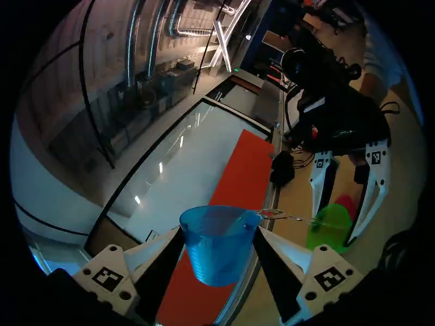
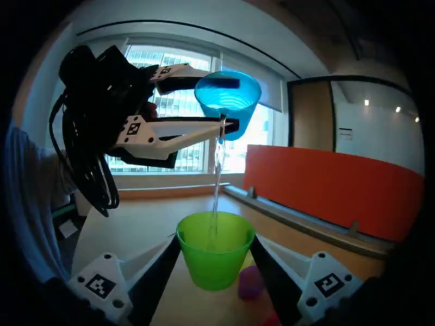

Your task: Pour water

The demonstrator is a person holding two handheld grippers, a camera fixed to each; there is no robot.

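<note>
We see a wide window (image 2: 179, 60) with bright daylight and buildings outside, a light wooden desk (image 2: 147, 217) below it, an orange partition (image 2: 337, 185) along the desk's edge, a brown panel (image 2: 307, 117) beside a white wall (image 2: 375, 136), and small ceiling lights (image 2: 398, 109).

Two cups: one blue cup (image 1: 219, 244), low in the middle of the left gripper view, and one green cup (image 2: 216, 252), low in the middle of the right gripper view. Two grippers, the left gripper (image 1: 219, 233) and the right gripper (image 2: 216, 239), each with two white fingers (image 1: 144, 251) and one cup between them. Four square marker tags (image 1: 107, 277), two to a gripper. One thin stream of water (image 2: 217, 174) at the centre of the right gripper view. One orange panel (image 2: 337, 187) at its right. One tabletop (image 2: 147, 217). Two small blurred things at its lower edge: one purple thing (image 2: 250, 281) and one pink-red thing (image 2: 272, 319).
</note>
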